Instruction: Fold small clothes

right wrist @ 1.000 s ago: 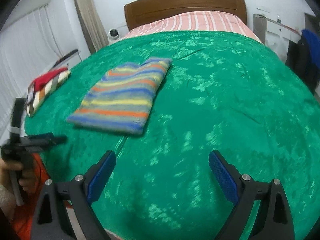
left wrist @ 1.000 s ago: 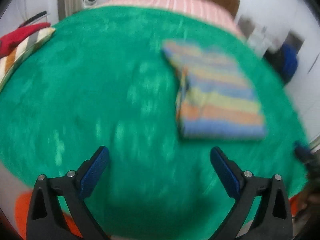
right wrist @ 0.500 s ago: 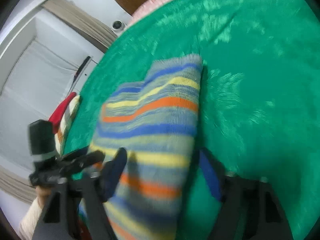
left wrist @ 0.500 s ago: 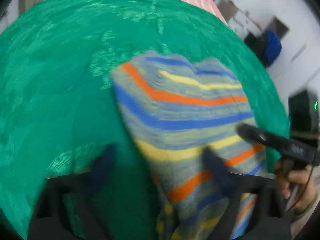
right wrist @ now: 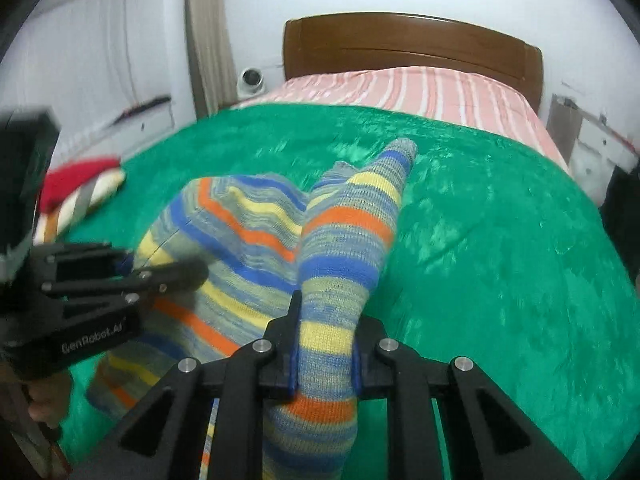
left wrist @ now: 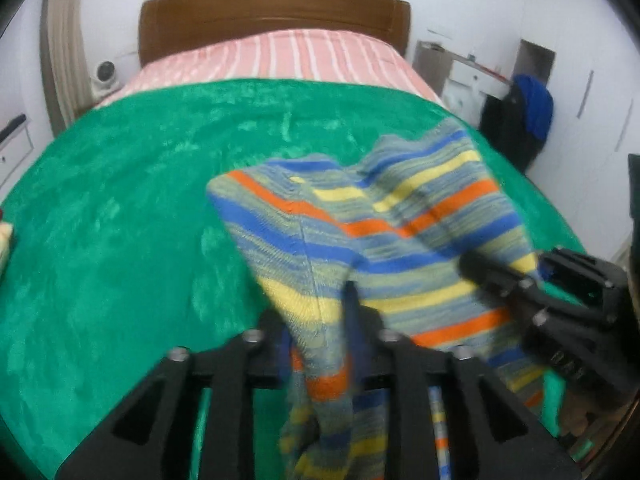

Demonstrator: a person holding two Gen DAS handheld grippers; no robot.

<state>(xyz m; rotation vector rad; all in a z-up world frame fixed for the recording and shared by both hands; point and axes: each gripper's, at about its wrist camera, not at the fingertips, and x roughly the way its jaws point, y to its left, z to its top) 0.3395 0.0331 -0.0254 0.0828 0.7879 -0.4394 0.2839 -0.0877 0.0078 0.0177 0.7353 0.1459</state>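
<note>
1. The striped knit sweater (left wrist: 384, 232) is hanging in the air above the near part of the green blanket (left wrist: 120, 220). Its far end is sagging toward the blanket, and whether it is touching I cannot tell.
2. Judging by the drape, it is handling as a soft, light, stretchy knit with no stiffness. It is likely to slump and twist wherever it is not supported, and it looks grippy rather than slippery.
3. The left gripper (left wrist: 320, 336) is pinching a bunched fold at the near edge, its fingers closed onto the fabric.
4. The right gripper (right wrist: 324, 344) is clamping a thick rolled band of the same garment, and the knit is bulging out past both pads.
5. Each gripper is showing in the other's view, both gripping along the same near side and close together.
6. For a clean fold, I would judge the better hold to be at two corners or the shoulder seams, wide apart, so the cloth is hanging flat and not bunching.
7. A red and striped folded item (right wrist: 80, 188) is lying at the blanket's left edge, well apart.
8. Beyond, the pink striped sheet (left wrist: 280, 56) and wooden headboard (left wrist: 272, 12) are closing off the bed.
</note>
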